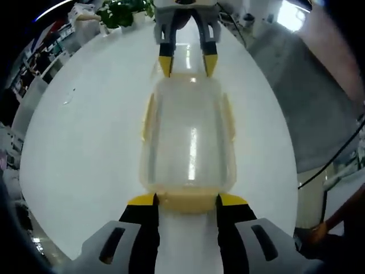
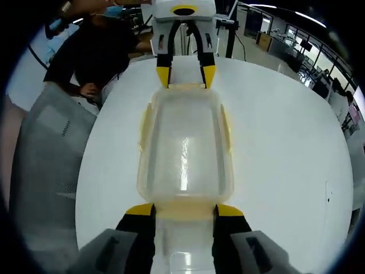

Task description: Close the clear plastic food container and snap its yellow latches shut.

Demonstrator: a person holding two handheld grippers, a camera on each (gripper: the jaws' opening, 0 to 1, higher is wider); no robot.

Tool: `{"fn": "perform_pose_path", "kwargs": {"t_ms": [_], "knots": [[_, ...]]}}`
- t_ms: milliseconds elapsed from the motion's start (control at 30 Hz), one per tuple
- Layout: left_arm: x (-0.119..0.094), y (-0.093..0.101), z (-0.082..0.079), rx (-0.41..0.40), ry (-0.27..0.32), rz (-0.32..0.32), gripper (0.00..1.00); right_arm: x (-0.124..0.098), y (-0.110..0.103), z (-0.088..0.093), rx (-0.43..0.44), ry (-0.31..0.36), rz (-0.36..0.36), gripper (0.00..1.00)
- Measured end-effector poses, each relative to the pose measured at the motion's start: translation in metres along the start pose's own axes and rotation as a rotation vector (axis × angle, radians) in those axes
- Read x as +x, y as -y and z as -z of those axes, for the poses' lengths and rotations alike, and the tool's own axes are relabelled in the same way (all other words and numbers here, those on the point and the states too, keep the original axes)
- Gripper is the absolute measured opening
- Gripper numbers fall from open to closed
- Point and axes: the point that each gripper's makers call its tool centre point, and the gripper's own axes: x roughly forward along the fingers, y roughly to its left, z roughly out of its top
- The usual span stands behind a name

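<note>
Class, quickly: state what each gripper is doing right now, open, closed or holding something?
Left gripper: open, jaws either side of the container's near-end yellow latch.
Right gripper: open, jaws astride the opposite end latch.

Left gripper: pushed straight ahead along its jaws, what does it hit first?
The yellow end latch of the clear container, sitting between the left gripper's jaw tips. Contact looks near or already made; depth is unclear.

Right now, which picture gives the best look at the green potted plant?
The left gripper view: the potted plant sits at the far edge of the white table, beyond the container. The right gripper view faces the opposite way, toward a person standing.
</note>
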Motion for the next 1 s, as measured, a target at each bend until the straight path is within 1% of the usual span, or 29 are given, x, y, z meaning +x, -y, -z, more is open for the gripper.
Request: {"fn": "perform_pose_path", "kwargs": {"t_ms": [100,200,267,300,567,833,1000], "knots": [[-0.005,0.003,-0.002,0.011,-0.011,0.001,0.37,-0.005,-0.003,-0.002,0.006,0.014,-0.005,0.36],[-0.012,0.003,-0.009,0.007,-0.003,-0.008,0.37,-0.012,-0.004,-0.001,-0.002,0.016,0.004,0.36],[-0.016,0.006,-0.012,0.002,-0.001,0.002,0.37,-0.016,-0.005,-0.002,-0.005,0.022,-0.001,0.36],[-0.018,0.007,-0.014,0.013,-0.001,-0.004,0.37,-0.019,-0.006,-0.002,-0.005,0.024,-0.001,0.36],[-0.030,0.006,-0.027,0.024,-0.011,-0.027,0.37,-0.033,-0.006,-0.002,-0.009,0.037,0.014,0.36],[-0.033,0.011,-0.037,0.012,-0.019,-0.031,0.37,-0.043,-0.009,0.002,-0.022,0.035,0.015,0.36],[-0.034,0.009,-0.045,0.008,-0.026,-0.045,0.37,-0.050,-0.006,0.006,-0.023,0.037,0.018,0.36]]}}
